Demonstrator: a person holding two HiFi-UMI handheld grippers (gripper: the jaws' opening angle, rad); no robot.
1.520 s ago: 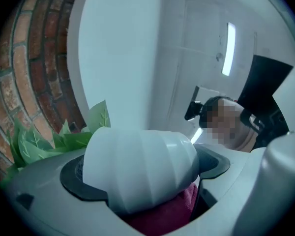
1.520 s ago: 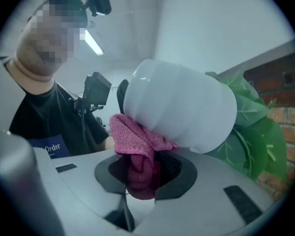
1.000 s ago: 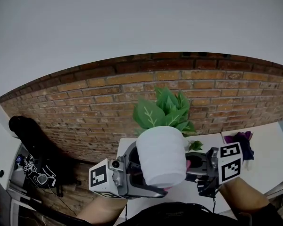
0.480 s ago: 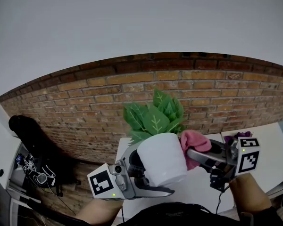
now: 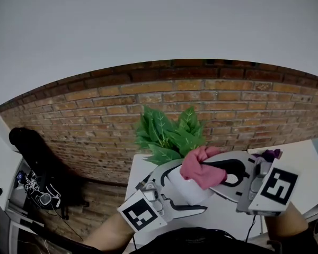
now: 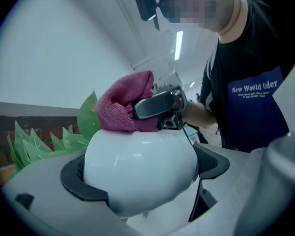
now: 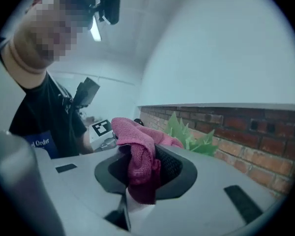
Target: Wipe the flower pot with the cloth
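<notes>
1. The left tool point(image 5: 172, 201) is clamped round the white pot point(image 6: 137, 163), which it holds tilted above the table point(image 5: 307, 160) with the leaves point(image 5: 167, 134) toward the brick wall. Grip firmly, since the smooth pot could twist.
2. The cloth point(image 5: 199, 168) sits bunched against the pot's upper side. Press lightly and sweep round the curve.
3. The right tool point(image 7: 143, 175) is pinched shut on the cloth. Turn the pot toward it rather than overreaching.

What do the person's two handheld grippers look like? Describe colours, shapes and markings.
The left gripper and right gripper have pale grey bodies with curved jaws lined with black pads. Each carries a white cube printed with black square markers. The person wears a black short-sleeved top.
</notes>
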